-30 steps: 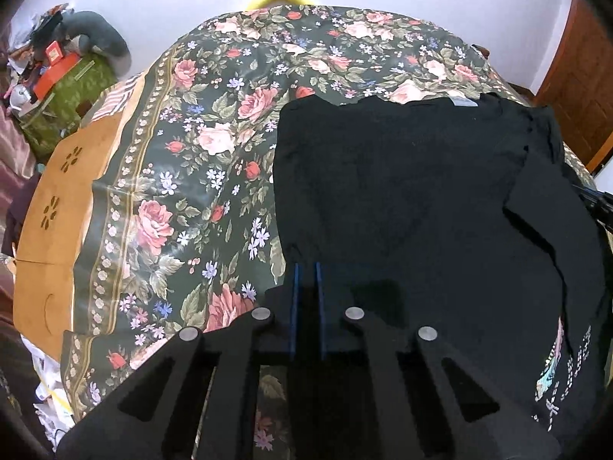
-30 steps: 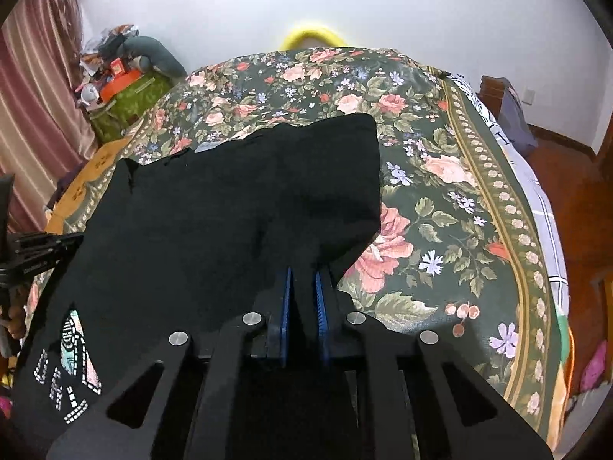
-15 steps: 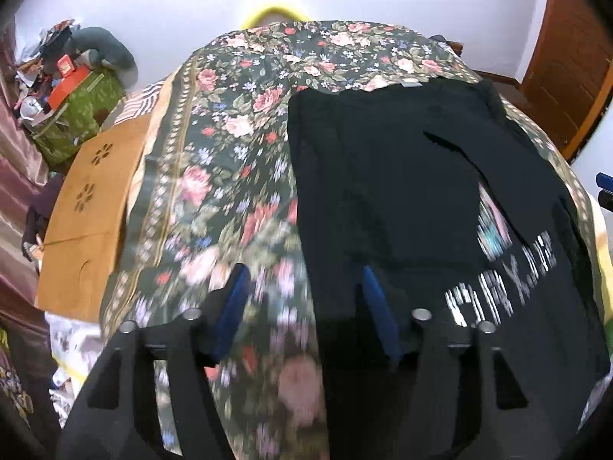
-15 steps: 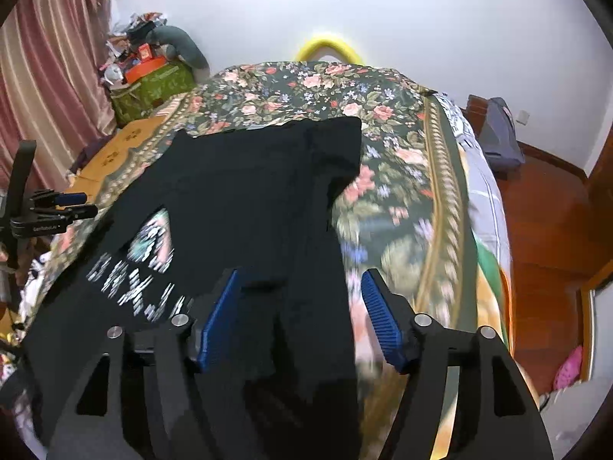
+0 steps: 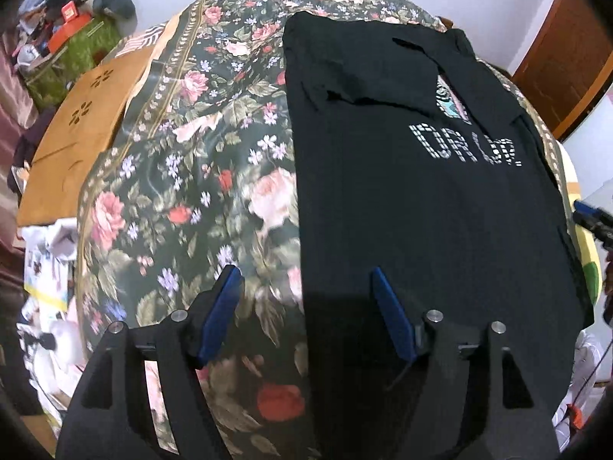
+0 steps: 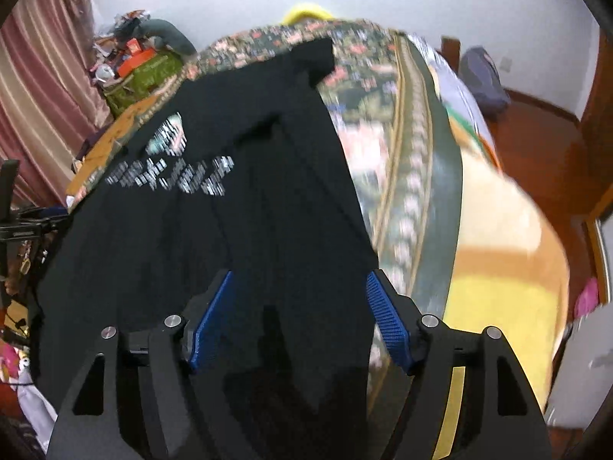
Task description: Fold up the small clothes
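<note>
A black T-shirt point(image 5: 421, 199) with a white dotted print point(image 5: 463, 145) lies flat on the floral bedspread point(image 5: 191, 176), its sides folded inward. My left gripper point(image 5: 304, 270) hovers over the shirt's near left edge, its jaws opening. The blue pads point(image 5: 220, 310) touch nothing. In the right wrist view the same shirt point(image 6: 214, 222) fills the left half. My right gripper point(image 6: 299, 274) hangs above its near right edge, jaws also opening, with cloth below them but no grip. Each gripper shows at the other view's edge: the right gripper point(image 5: 592, 218) and the left gripper point(image 6: 23, 226).
An orange board point(image 5: 76, 122) leans along the bed's left side, beside a green box point(image 5: 65, 61) piled with clutter. A wooden door point(image 5: 567, 69) stands at the right. A striped curtain point(image 6: 38, 96) hangs at left, and a dark bag point(image 6: 482, 76) sits on the red floor.
Both grippers were shut on the shirt's cloth a second ago. They have let go, opened wide and drawn back toward the bed's near end, so the print now shows.
</note>
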Tool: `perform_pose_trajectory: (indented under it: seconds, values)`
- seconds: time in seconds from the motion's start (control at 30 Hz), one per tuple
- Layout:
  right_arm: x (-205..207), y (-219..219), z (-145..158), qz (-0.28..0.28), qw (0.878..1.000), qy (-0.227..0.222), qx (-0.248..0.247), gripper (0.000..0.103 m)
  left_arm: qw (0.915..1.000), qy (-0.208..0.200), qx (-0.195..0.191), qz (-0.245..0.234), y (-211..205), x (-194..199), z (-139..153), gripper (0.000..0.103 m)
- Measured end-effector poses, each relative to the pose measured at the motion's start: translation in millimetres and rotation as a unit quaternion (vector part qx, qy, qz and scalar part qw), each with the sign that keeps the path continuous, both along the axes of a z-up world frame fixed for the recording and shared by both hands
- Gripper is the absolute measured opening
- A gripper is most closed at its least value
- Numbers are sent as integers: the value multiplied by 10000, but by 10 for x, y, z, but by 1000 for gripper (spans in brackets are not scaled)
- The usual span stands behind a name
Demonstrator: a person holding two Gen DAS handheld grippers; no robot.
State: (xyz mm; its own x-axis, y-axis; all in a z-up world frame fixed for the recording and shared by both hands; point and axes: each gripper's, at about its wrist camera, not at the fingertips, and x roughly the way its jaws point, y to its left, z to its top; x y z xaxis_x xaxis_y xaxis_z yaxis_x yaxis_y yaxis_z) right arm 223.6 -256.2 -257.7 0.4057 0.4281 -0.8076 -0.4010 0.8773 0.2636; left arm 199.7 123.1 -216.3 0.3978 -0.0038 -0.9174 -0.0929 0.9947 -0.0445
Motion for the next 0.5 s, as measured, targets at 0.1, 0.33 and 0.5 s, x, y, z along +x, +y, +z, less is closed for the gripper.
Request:
perform_pose_trajectory:
  seconds: [0.1, 0.33, 0.5]
  values:
    - [7, -21, -147, -99, 9999, 104, 33, 67, 9997, -34, -234, -65, -43, -37, 6, 50]
    - [108, 109, -281, -243, 9994, -100, -226, 63, 9994, -134, -258, -166, -161, 60, 16, 5]
    - [147, 252, -245, -140, 9999, 1, 23, 5, 9991, -378, -126, -164, -148, 104, 113, 4]
